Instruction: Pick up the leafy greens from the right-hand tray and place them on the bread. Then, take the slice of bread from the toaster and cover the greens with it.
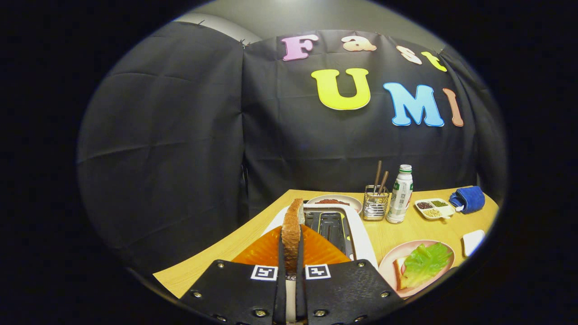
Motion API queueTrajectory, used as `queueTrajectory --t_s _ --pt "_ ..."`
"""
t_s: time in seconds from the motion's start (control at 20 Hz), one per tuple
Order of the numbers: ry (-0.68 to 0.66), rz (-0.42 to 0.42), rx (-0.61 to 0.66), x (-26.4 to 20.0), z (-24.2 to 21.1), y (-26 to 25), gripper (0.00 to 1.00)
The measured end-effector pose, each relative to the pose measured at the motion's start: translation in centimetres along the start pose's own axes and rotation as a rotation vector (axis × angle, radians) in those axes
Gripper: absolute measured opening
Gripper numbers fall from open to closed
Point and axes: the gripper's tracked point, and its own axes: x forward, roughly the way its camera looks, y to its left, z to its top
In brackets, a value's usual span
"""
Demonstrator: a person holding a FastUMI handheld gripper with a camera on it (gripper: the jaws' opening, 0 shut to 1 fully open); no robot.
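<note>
**Bread slice in the claw, greens already on the plate**

The claw (291,271) is closed almost fully, and both fingers press on one slice of bread (292,232), which stands on its edge between them. The slice is lifted above the toaster (336,228); the two slots of the toaster look empty from here. Under the slice there is an orange tray (266,250) with a ribbed surface, lying just beside the toaster.

To the right of the fingers there is a pink plate (388,266). On it lies another slice of bread (398,271), and one leaf of greens (424,262) covers most of it. So the greens lie where the task wants them, and I judge that the step in hand is the second one: to carry the toaster slice to the plate.

The next move calls for bringing the slice over the plate, turning it from upright to flat, and lowering it so that it covers the leaf fully. The leaf is wider than the bread below, so the claw should let go only when the slice rests evenly.

Further on the counter (406,230) I count: one more plate (334,201) behind the toaster with something dark on it, one wire holder (375,204) with two sticks, one bottle (400,194), one small divided dish (434,208) with three fillings, one blue cloth (469,198), and one small white thing (473,240) which I cannot identify.
</note>
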Motion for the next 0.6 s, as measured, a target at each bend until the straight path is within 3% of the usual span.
queueTrajectory --t_s 0.6 --pt "-0.127 0.076 0.067 -3.1 7.4 -0.8 0.08"
